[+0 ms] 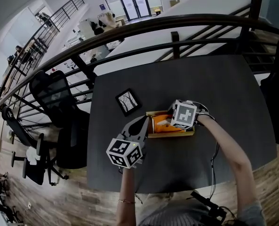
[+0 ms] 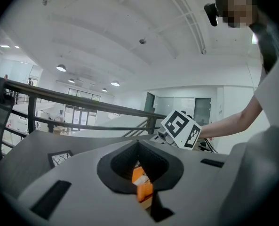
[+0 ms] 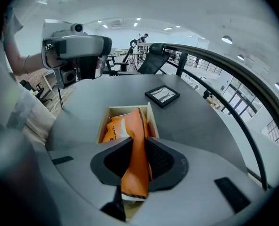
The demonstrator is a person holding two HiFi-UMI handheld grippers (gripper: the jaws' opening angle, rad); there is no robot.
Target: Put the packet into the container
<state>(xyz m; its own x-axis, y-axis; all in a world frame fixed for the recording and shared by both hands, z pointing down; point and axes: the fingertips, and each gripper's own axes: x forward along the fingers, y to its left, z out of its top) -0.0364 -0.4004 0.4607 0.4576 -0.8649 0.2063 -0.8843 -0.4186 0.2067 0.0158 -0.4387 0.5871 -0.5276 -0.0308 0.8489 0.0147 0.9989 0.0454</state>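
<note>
The right gripper was clamped on the upper fold of the orange packet, jaws only partly closed because of its bulk. The packet's lower half sat inside the wooden box, with the rest rising above the rim. The left gripper waited at the box's nine o'clock end, jaws nearly together. A sliver of orange showed in the gap, but I could not tell whether they pinched it.

The likely trouble was the stiff, puffy packet springing back on release, draping over the rim or flopping out. A hard push down might also have skidded or tipped the light box on the smooth top.

The dark table was otherwise bare, apart from a small framed picture at the box's ten o'clock. A curved railing ran past at twelve o'clock, black office chairs stood at nine, and the floor was wood.
</note>
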